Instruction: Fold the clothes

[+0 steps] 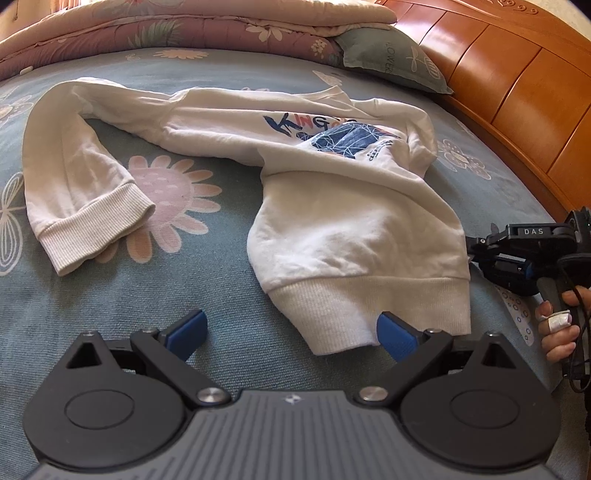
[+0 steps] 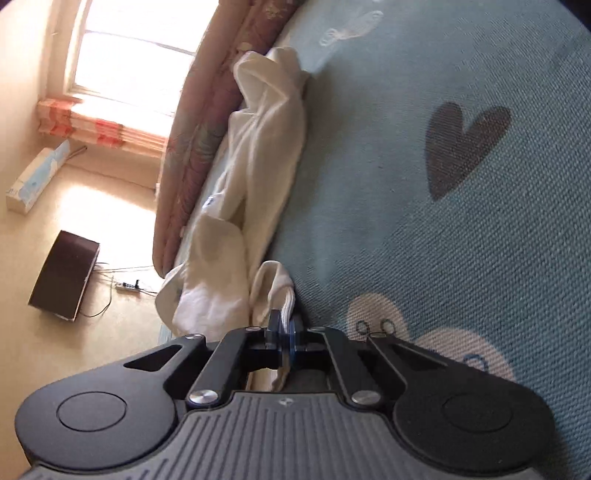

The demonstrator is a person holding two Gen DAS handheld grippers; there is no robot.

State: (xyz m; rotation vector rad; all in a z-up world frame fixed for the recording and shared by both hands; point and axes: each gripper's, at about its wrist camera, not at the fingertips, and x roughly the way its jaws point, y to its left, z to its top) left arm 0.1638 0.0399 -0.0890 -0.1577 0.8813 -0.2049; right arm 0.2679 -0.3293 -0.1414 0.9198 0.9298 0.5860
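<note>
Right wrist view, right claw [image 2: 282,334] clamped on sweatshirt [image 2: 266,155] hem

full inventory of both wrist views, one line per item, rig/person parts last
sweatshirt: 1, white with blue chest print, spread on the bed, hem nearest the cameras
bedsheet: 1, blue-grey with flowers, under the sweatshirt
quilt: 1, pink floral, folded at the far edge
pillow: 1, grey-green, beside the headboard
headboard: 1, orange wood, right side
box: 1, pale, on the floor under the window
dark bin: 1, brown, on the floor
power strip: 1, floor
left claw: open, at the hem
right claw: shut on the hem's ribbed edge
hand: 1, bandaged finger, on the right handle
</note>
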